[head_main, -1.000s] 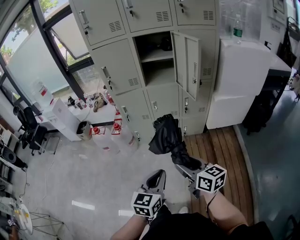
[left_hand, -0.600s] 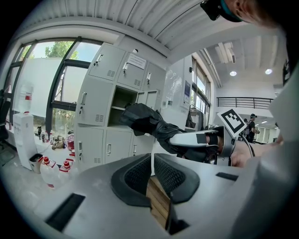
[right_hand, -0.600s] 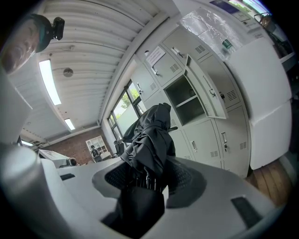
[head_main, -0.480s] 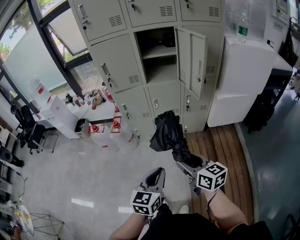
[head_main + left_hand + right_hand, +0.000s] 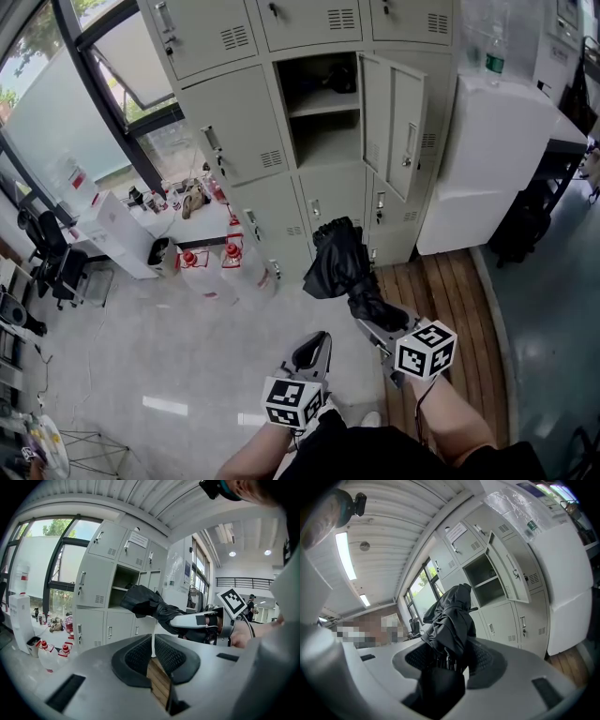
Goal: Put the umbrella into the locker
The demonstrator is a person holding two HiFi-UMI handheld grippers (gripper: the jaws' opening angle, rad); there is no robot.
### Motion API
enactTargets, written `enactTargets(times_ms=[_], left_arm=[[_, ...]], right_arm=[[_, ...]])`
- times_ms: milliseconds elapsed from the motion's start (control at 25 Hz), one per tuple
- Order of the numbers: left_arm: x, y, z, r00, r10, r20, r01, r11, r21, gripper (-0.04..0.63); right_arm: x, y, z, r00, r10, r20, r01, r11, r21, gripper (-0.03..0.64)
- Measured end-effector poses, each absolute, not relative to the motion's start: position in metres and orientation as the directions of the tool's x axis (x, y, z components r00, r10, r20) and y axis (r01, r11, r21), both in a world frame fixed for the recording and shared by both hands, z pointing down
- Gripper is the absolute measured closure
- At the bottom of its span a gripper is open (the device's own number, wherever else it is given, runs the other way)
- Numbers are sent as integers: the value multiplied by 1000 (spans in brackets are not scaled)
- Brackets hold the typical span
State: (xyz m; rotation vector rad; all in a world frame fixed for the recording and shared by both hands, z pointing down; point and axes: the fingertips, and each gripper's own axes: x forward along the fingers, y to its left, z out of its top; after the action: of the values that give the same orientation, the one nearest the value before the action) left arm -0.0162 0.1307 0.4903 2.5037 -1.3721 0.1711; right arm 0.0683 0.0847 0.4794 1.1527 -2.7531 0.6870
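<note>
The black folded umbrella (image 5: 342, 267) juts forward from my right gripper (image 5: 375, 322), which is shut on its lower end; its loose fabric points toward the lockers. In the right gripper view the umbrella (image 5: 450, 616) fills the gap between the pads of the right gripper (image 5: 449, 651). The open locker (image 5: 323, 112) has a shelf, and its door (image 5: 394, 117) is swung out to the right. It lies ahead of and above the umbrella tip. My left gripper (image 5: 312, 354) hangs lower left of the umbrella, shut and holding nothing, with its pads meeting at the left gripper (image 5: 153, 637).
A white cabinet (image 5: 492, 159) with a bottle (image 5: 494, 56) on top stands right of the lockers. Red-capped jugs (image 5: 211, 267) and a white box (image 5: 117, 234) sit on the floor at the left. A wooden floor strip (image 5: 441, 300) runs in front of the cabinet.
Both grippers and the umbrella have moved a little nearer the lockers; the open locker sits slightly further right in the head view. Both grips are unchanged.
</note>
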Motion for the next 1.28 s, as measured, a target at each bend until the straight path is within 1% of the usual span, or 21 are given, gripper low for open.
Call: enactTargets(times_ms=[1280], left_arm=[[-88, 10, 475, 642, -740, 202, -767, -621, 161, 566]], right_arm=[[-1, -34, 473, -609, -755, 243, -781, 517, -351, 359]])
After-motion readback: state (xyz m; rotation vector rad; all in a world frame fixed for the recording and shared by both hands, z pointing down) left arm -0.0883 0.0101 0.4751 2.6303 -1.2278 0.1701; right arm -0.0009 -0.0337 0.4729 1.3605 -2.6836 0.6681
